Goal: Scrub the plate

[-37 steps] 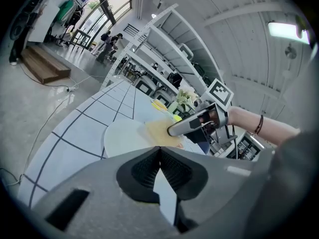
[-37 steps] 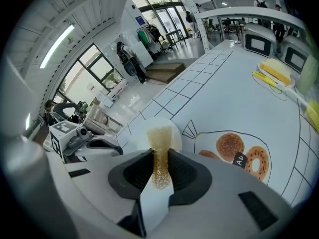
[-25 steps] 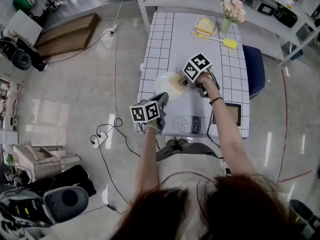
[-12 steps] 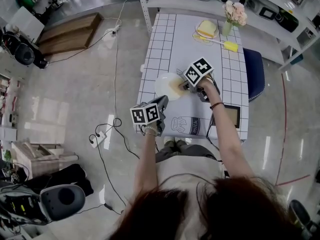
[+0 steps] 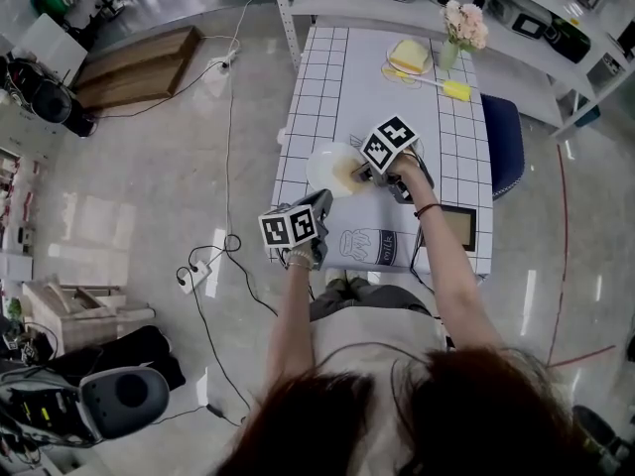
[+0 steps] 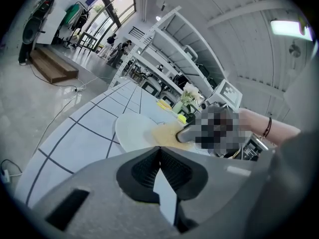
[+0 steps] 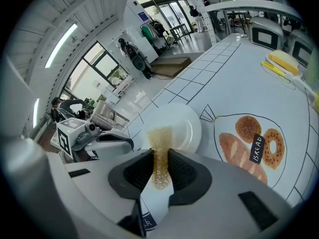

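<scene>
the plate (image 7: 175, 128) is white and glossy, smooth like glazed ceramic. the scouring pad (image 7: 160, 148) in the right gripper (image 7: 159, 169) is tan, coarse and fibrous. both grippers have matt grey plastic shells, and the left gripper (image 6: 158, 171) has dark, ribbed inner pads. the tablecloth (image 5: 357, 77) looks smooth and printed, with a faint sheen. the floor (image 5: 149, 186) is polished and reflective. the platform (image 5: 134, 67) is brown wood.

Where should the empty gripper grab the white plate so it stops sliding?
Probably the plate's thin rim on the side nearest the left gripper, coming in low from the table's edge. The plate lies flat, so only its lip fits between jaws, and the right gripper with its scrub pad works the other side.
</scene>
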A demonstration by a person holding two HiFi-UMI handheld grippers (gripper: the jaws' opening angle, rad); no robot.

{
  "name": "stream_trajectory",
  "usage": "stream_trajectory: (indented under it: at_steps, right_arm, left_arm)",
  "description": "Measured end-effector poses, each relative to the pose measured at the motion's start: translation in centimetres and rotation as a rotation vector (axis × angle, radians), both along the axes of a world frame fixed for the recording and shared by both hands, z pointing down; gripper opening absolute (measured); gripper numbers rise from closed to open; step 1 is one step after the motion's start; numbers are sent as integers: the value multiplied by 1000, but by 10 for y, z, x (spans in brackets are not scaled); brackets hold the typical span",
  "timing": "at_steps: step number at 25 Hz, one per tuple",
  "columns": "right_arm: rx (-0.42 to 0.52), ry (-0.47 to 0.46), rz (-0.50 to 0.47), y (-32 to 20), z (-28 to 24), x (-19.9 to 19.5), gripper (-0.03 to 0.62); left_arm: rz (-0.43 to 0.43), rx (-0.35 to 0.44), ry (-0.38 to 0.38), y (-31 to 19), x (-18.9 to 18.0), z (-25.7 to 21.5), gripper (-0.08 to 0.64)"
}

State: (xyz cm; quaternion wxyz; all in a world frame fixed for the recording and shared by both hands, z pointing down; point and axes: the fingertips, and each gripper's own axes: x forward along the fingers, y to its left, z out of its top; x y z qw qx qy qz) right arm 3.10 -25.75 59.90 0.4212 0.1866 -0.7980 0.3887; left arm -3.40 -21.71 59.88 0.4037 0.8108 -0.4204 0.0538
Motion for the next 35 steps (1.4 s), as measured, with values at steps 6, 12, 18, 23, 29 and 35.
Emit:
stream_trajectory:
  at_steps: [6, 12, 18, 23, 29, 35]
  right_arm:
    - [2, 15, -23, 4, 1, -5, 80]
    - [-4, 20, -61, 9, 2, -17, 80]
    - [-15, 16, -98, 12, 4, -30, 80]
    - [-24, 11, -124, 13, 5, -40, 80]
    - [-33, 2, -136, 12, 6, -48, 80]
    - [-34, -6, -144, 10, 7, -54, 80]
  left_arm:
    - [-8, 3, 1, 1, -3, -1, 11]
    - [-24, -3, 1, 2, -10, 2, 11]
    - [-47, -8, 3, 4, -18, 4, 11]
    - [-57, -10, 1, 4, -25, 3, 11]
    - [-70, -7, 5, 2, -30, 1, 11]
    - [-79, -9, 5, 0, -34, 0, 11]
